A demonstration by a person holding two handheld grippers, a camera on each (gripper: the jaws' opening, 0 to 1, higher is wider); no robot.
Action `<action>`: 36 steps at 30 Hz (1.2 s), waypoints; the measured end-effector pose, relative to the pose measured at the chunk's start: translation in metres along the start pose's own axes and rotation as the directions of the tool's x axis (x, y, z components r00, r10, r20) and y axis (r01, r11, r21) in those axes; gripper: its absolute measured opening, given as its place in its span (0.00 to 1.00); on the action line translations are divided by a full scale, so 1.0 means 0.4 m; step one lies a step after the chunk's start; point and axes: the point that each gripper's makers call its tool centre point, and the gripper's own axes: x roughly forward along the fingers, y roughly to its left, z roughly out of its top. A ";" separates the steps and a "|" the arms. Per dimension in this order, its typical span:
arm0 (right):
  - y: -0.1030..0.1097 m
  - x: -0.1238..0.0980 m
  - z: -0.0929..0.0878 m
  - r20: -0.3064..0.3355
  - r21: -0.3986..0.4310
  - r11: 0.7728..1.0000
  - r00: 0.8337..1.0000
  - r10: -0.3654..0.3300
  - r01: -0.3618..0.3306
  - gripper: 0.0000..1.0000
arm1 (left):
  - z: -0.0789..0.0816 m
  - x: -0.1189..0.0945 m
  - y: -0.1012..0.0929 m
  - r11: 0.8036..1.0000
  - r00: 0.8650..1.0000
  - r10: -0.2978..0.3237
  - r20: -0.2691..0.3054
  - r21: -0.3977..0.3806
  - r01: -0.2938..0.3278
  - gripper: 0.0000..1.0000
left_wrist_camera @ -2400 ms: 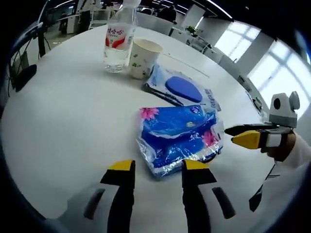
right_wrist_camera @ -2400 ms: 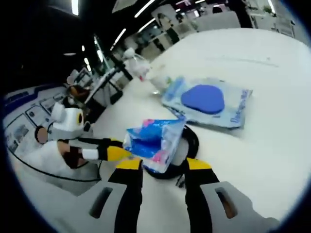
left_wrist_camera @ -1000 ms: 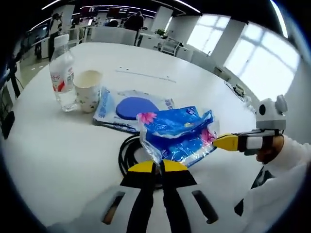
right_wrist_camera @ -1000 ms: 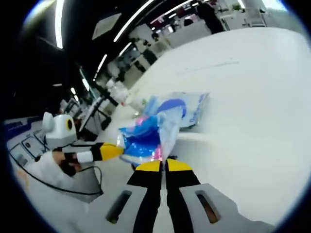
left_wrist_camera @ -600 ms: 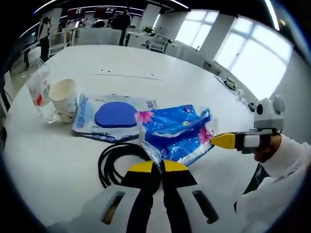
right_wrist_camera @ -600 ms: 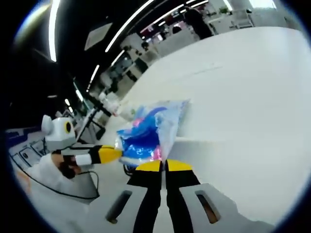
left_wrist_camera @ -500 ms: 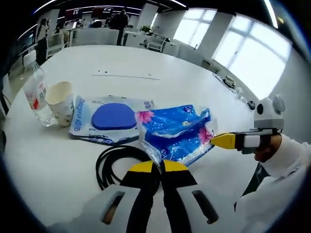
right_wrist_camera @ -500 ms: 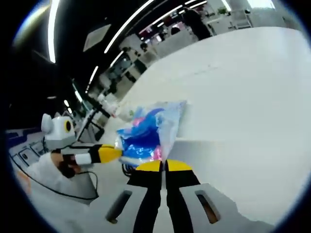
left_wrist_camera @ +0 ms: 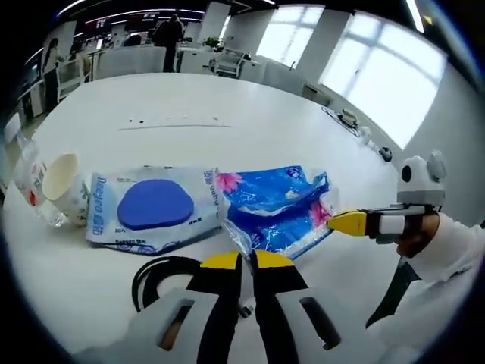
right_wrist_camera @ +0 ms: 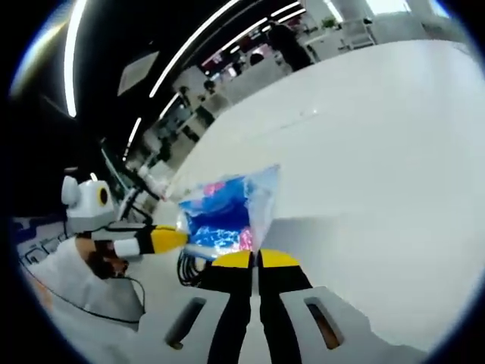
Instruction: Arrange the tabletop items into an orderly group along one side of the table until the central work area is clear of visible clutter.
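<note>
Blue crinkly plastic tissue pack (left_wrist_camera: 274,208) mid-frame above white round table (left_wrist_camera: 227,114), pinched by left gripper (left_wrist_camera: 241,262) and right gripper (right_wrist_camera: 254,260); flat blue-oval wipes pouch (left_wrist_camera: 151,206) centre-left, black cable coil (left_wrist_camera: 155,277) lower left.

A crinkled blue tissue pack (left_wrist_camera: 276,208) with pink flowers hangs above the white surface (left_wrist_camera: 227,114) at mid-frame, pinched at both ends. To its left lies a flat wipes packet (left_wrist_camera: 148,208) with a blue oval lid. At the far left stand a paper cup (left_wrist_camera: 64,186) and a water bottle (left_wrist_camera: 30,186), touching. A black cable coil (left_wrist_camera: 163,277) lies at lower left.
</note>
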 end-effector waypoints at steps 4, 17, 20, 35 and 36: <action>-0.022 0.003 0.007 0.007 0.019 1.000 1.000 -0.017 0.017 0.00 | 0.009 0.020 -0.008 1.000 1.000 0.000 -0.016 -0.002 0.000 0.02; -0.112 0.021 0.033 0.022 0.073 0.994 0.997 -0.080 0.078 0.00 | 0.028 0.117 -0.019 0.999 0.996 -0.031 -0.078 -0.019 0.030 0.03; -0.141 0.026 0.041 0.025 0.078 0.992 0.995 -0.098 0.095 0.00 | 0.036 0.146 -0.025 0.999 0.995 -0.043 -0.092 -0.024 0.041 0.03; -0.221 0.078 0.087 0.008 0.069 0.994 0.997 -0.083 0.082 0.00 | 0.033 0.223 -0.033 0.996 0.988 -0.053 -0.142 -0.077 0.042 0.08; -0.220 0.081 0.088 0.004 0.065 0.995 0.997 -0.078 0.077 0.00 | 0.031 0.222 -0.032 0.996 0.988 -0.051 -0.144 -0.079 0.040 0.07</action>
